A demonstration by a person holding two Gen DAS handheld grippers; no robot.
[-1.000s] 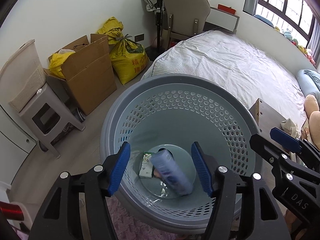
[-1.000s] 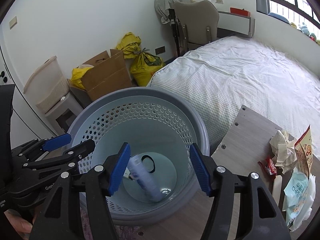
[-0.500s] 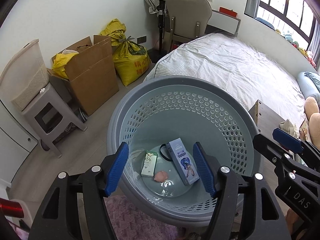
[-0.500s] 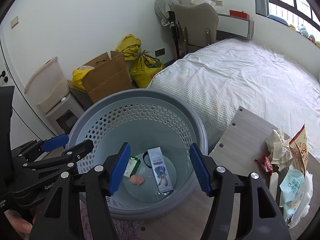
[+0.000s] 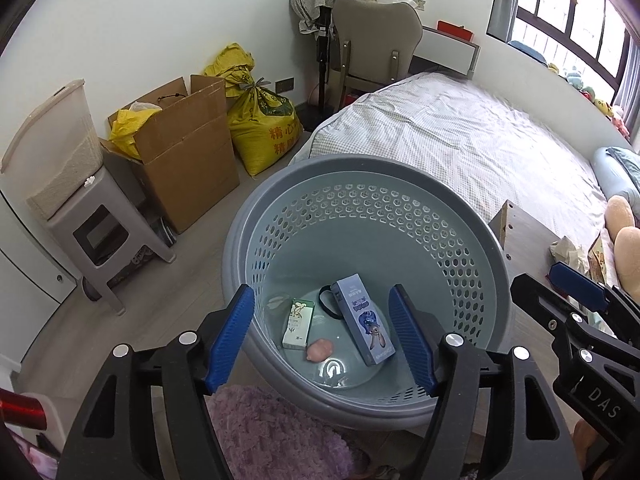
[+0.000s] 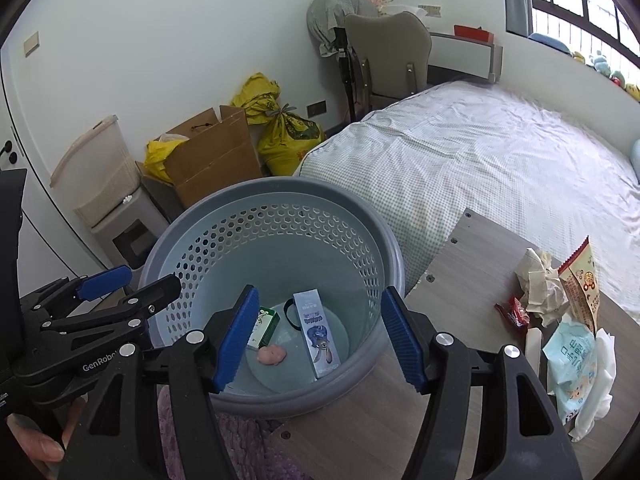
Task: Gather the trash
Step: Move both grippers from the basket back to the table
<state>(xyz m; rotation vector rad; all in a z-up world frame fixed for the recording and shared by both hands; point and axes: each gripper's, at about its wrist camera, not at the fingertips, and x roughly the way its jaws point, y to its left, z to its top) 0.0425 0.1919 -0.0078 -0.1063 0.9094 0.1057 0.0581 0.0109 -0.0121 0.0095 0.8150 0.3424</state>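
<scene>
Standing by the bed (image 6: 460, 148), I am watching both claws hanging over the big grey basket (image 6: 360, 216). The basket is sitting on the floor, touching the near corner of the low wooden table (image 6: 460, 256).

More trash is waiting on that table: a crumpled tissue (image 6: 538, 282), an orange snack bag (image 6: 580, 280), a small red wrapper (image 6: 514, 312) and a pale blue packet (image 6: 572, 364). All of it is lying to the right of the right gripper (image 6: 318, 336), so that hand is nearer. The left gripper (image 5: 322, 340) is hanging on the far side of the basket from the table.

Both claws are standing open and holding nothing. The left one has just been opening wider.

Down in the basket a long blue box (image 5: 362, 320), a small green box (image 5: 298, 322) and a pink lump (image 5: 320, 350) are lying flat.

I think the right hand should be swinging right next. The space above the table looks clear. The pile is sitting close to the table's far edge, so a push could be knocking bits off.
</scene>
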